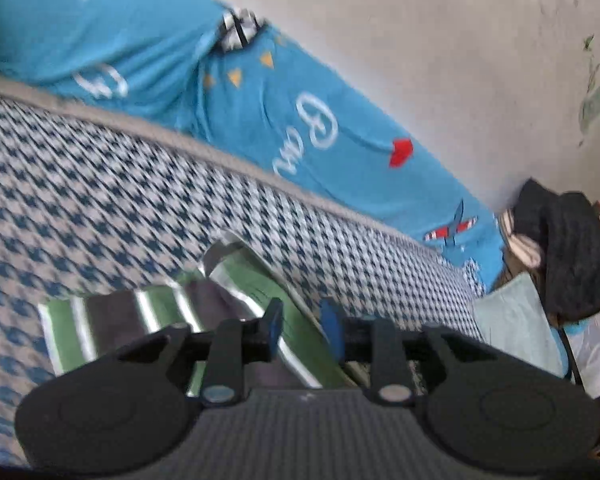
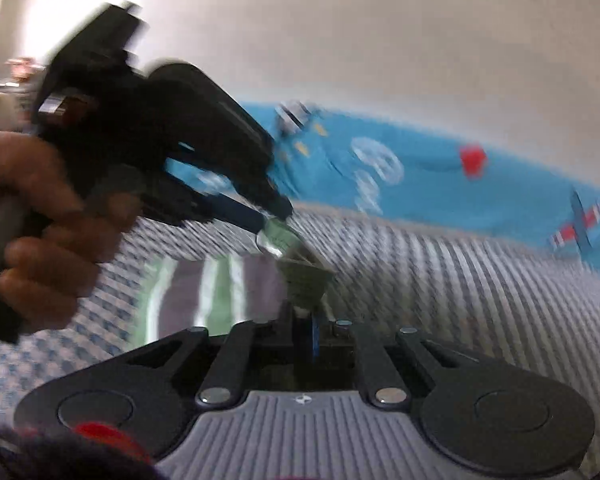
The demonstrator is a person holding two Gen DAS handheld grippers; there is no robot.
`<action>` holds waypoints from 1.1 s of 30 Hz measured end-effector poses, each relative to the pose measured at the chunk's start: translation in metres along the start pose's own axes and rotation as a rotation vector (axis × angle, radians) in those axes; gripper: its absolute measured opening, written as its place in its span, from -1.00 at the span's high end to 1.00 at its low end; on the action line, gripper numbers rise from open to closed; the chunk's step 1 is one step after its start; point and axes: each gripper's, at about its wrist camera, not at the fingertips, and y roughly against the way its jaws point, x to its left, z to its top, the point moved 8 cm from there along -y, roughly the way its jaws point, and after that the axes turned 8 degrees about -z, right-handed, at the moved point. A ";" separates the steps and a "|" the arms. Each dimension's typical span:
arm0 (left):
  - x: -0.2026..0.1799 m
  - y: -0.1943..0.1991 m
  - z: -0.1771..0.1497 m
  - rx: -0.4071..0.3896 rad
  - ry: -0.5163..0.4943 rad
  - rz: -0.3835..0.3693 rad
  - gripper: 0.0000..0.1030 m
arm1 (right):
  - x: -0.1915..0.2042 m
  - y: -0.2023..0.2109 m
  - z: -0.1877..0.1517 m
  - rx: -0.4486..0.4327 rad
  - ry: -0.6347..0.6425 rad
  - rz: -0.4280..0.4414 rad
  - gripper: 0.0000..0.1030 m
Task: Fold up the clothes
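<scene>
Striped garment [image 1: 112, 320], green/grey/white bands, lies on the houndstooth bed cover [image 1: 100, 184], part of it lifted off that cover. Left gripper [image 1: 302, 326]: fingers apart, a green fold of the garment runs up between them; contact with the pads can't be confirmed from its own view. In the right wrist view the left gripper [image 2: 278, 214] shows the garment's raised corner right at its tips, and the person's hand [image 2: 40, 224] wraps its handle. Right gripper [image 2: 304, 334]: fingers closed on a bunched green edge of the garment [image 2: 220, 292], held above the cover. Blue printed bedding [image 1: 260, 92] sits behind the cover, against the white wall [image 1: 420, 40]. Dark clothing pile [image 1: 568, 252] sits at the bedding's far end. Both views are motion-blurred.
</scene>
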 end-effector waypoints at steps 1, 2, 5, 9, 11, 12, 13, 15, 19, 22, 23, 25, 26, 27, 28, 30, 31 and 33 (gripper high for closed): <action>0.000 -0.003 -0.002 0.007 0.010 -0.004 0.12 | -0.007 -0.006 -0.004 0.037 -0.027 -0.015 0.76; 0.000 -0.003 -0.003 0.010 0.021 -0.005 -0.06 | -0.013 -0.008 -0.006 0.058 -0.050 -0.029 0.69; 0.002 -0.001 0.004 -0.017 0.033 -0.001 -0.35 | -0.028 -0.011 -0.006 0.080 -0.096 -0.062 0.65; 0.014 0.019 0.015 -0.092 0.044 0.051 -0.60 | -0.039 -0.008 -0.004 0.082 -0.130 -0.098 0.63; 0.022 0.029 0.019 -0.109 0.060 0.075 -0.64 | -0.038 -0.003 -0.003 0.072 -0.134 -0.083 0.63; 0.027 0.033 0.021 -0.116 0.068 0.087 -0.66 | -0.036 -0.002 -0.002 0.066 -0.133 -0.072 0.63; 0.032 0.037 0.022 -0.120 0.076 0.096 -0.67 | -0.035 -0.001 -0.001 0.059 -0.130 -0.062 0.63; 0.043 0.042 0.021 -0.117 0.093 0.119 -0.67 | -0.030 0.001 -0.001 0.045 -0.123 -0.039 0.62; 0.058 0.049 0.020 -0.106 0.125 0.152 -0.67 | -0.014 0.004 0.001 0.033 -0.098 0.015 0.53; 0.068 0.054 0.017 -0.093 0.129 0.169 -0.68 | -0.002 0.003 0.001 0.031 -0.069 0.044 0.50; 0.072 0.056 0.017 -0.089 0.131 0.177 -0.69 | 0.002 0.002 0.001 0.033 -0.060 0.054 0.48; 0.079 0.059 0.014 -0.080 0.139 0.193 -0.70 | 0.008 0.001 -0.001 0.039 -0.044 0.065 0.43; 0.083 0.060 0.013 -0.075 0.145 0.201 -0.70 | 0.011 0.000 -0.002 0.042 -0.037 0.070 0.41; 0.086 0.061 0.013 -0.071 0.148 0.206 -0.70 | 0.013 -0.001 -0.004 0.045 -0.033 0.076 0.41; 0.088 0.061 0.011 -0.064 0.146 0.212 -0.71 | 0.014 -0.002 -0.005 0.048 -0.030 0.082 0.41; 0.092 0.062 0.008 -0.048 0.138 0.226 -0.72 | 0.016 -0.003 -0.008 0.052 -0.026 0.092 0.40; 0.093 0.062 0.006 -0.042 0.134 0.232 -0.72 | 0.017 -0.003 -0.009 0.054 -0.025 0.096 0.40; 0.095 0.062 0.003 -0.029 0.130 0.239 -0.73 | 0.017 -0.005 -0.011 0.059 -0.029 0.102 0.40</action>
